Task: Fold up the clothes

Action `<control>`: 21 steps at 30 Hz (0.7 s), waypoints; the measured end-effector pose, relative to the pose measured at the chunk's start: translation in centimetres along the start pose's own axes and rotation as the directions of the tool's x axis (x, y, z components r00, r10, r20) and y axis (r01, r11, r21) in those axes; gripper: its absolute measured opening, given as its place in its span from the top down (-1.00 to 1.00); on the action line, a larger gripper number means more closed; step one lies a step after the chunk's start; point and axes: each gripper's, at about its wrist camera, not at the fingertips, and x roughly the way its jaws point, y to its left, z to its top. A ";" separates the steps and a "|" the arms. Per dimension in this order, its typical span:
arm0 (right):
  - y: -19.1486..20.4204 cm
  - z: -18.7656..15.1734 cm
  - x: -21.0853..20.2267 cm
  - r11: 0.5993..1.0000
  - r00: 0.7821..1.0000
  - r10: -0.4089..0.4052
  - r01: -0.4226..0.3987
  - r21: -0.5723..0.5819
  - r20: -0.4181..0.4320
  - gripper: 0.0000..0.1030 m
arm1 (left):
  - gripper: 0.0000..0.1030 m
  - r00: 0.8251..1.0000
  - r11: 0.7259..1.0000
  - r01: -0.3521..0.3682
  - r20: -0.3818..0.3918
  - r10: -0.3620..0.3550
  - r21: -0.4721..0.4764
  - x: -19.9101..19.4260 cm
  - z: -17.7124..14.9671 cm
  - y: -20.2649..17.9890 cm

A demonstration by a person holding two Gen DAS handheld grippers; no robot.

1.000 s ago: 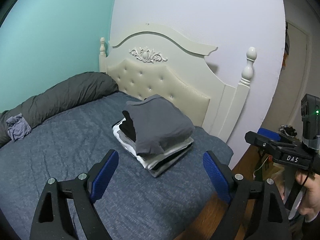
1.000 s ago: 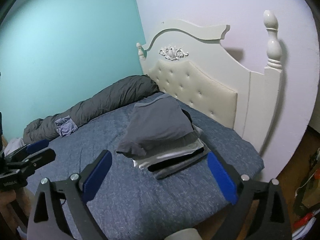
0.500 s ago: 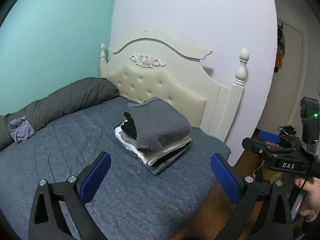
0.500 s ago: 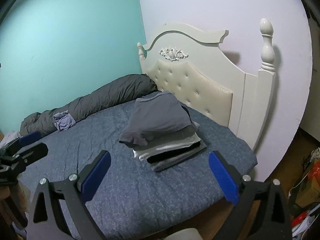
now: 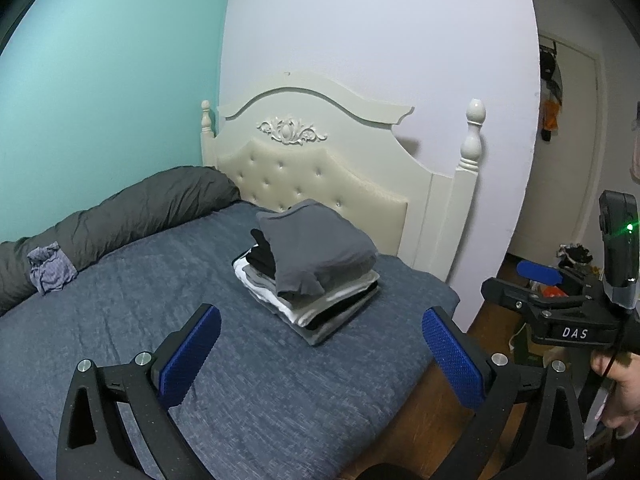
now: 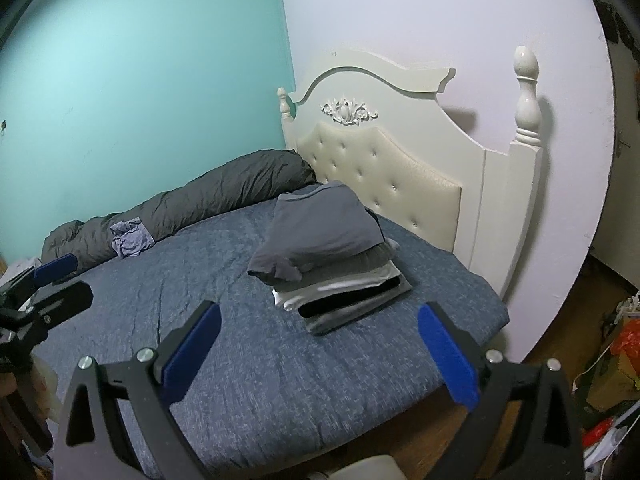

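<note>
A stack of folded clothes (image 5: 312, 268) (image 6: 332, 260) sits on the blue bed near the headboard, a dark grey garment on top, with white, black and grey layers under it. A small crumpled grey-blue cloth (image 5: 50, 268) (image 6: 130, 236) lies against the rolled dark duvet. My left gripper (image 5: 320, 344) is open and empty, held back from the stack over the bed's near part. My right gripper (image 6: 320, 344) is open and empty too, hovering near the bed's edge. In the left wrist view the right gripper (image 5: 560, 300) appears at far right, held by a hand (image 5: 620, 396).
The blue bedspread (image 5: 120, 340) (image 6: 240, 360) covers the mattress. A rolled dark grey duvet (image 5: 120, 220) (image 6: 200, 200) lies along the teal wall. A cream headboard (image 5: 340, 168) (image 6: 400, 152) with posts stands behind. Wooden floor and clutter (image 6: 612, 360) lie to the right.
Both grippers have pulled back and away from the bed; the stack and headboard look smaller and farther. Both stay open and empty.
</note>
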 end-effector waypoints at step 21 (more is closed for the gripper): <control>2.3 -2.9 -4.0 1.000 0.999 0.001 0.000 -0.017 0.055 -0.94 | -0.99 1.000 1.000 -0.005 0.002 0.005 -0.030 -2.5 -2.2 0.4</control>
